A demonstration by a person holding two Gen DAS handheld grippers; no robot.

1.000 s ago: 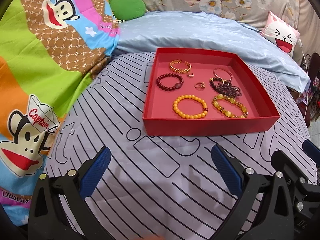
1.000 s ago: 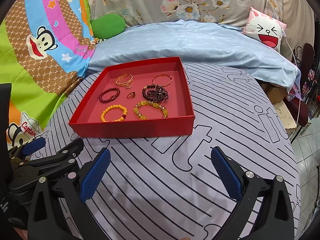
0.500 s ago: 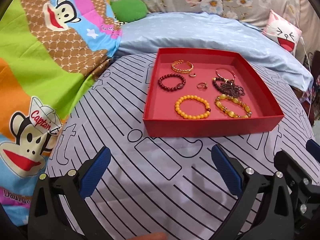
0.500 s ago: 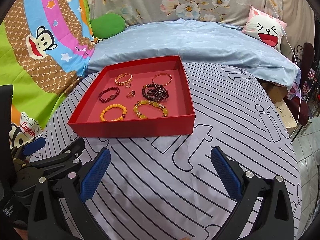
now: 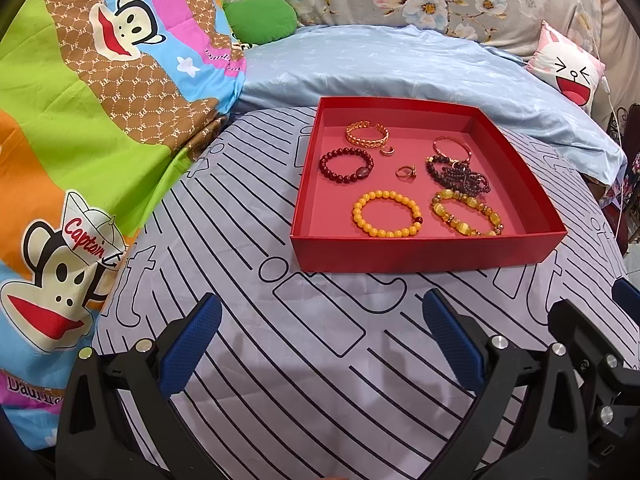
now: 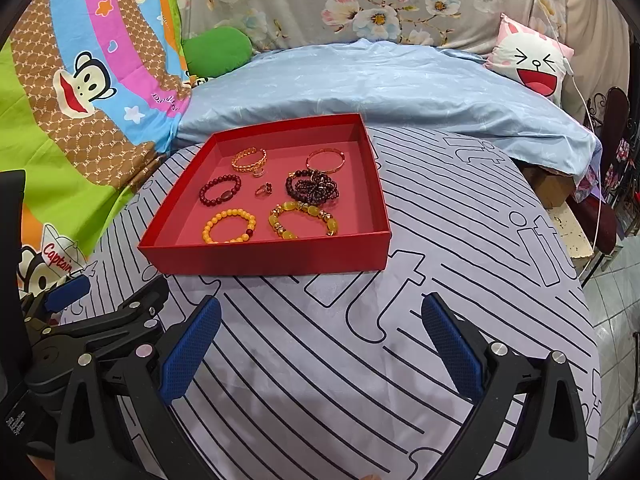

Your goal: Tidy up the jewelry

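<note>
Hovering wide-jawed — both grippers [image 5: 320, 340] [image 6: 320, 340] short of red tray [image 5: 420, 254].

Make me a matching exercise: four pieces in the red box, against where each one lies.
Pieces:
1. orange bead bracelet
2. gold chain bangle
3. small ring
4. yellow stone bracelet

Places in the red box, seen from the left wrist camera:
A. far left
B. near right
C. middle
D. near front wall, centre-left

Pairs: 1-D, 2-A, 3-C, 4-B
</note>
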